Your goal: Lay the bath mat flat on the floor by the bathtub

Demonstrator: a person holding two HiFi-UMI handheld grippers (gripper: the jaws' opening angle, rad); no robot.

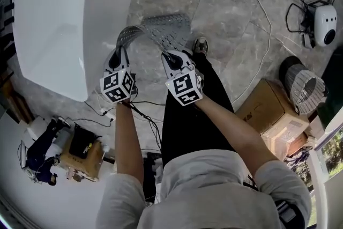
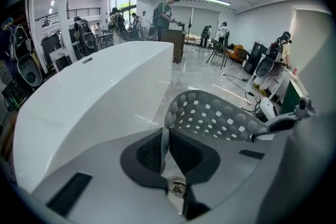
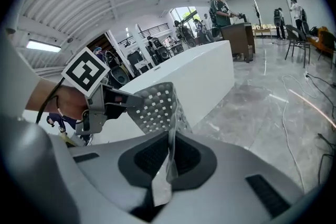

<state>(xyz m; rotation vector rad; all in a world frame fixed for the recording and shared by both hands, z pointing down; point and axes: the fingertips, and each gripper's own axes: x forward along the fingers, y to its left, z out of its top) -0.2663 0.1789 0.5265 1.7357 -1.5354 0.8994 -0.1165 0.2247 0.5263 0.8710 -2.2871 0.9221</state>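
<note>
A grey perforated bath mat (image 1: 161, 29) hangs in the air beside the white bathtub (image 1: 59, 19), above the grey marble floor (image 1: 241, 13). My left gripper (image 1: 119, 56) is shut on the mat's left corner, and my right gripper (image 1: 170, 57) is shut on its right corner. In the left gripper view the mat (image 2: 215, 115) curves up and to the right from between the jaws, with the bathtub (image 2: 89, 97) on the left. Seen from the right gripper, the mat (image 3: 157, 107) rises from the jaws toward the left gripper (image 3: 123, 99).
The person's leg and shoe (image 1: 200, 45) stand just right of the mat. Cardboard boxes (image 1: 273, 115), a wire basket (image 1: 306, 91) and a white device (image 1: 324, 24) with cables lie to the right. Equipment and cables (image 1: 64, 147) lie near the tub's near end.
</note>
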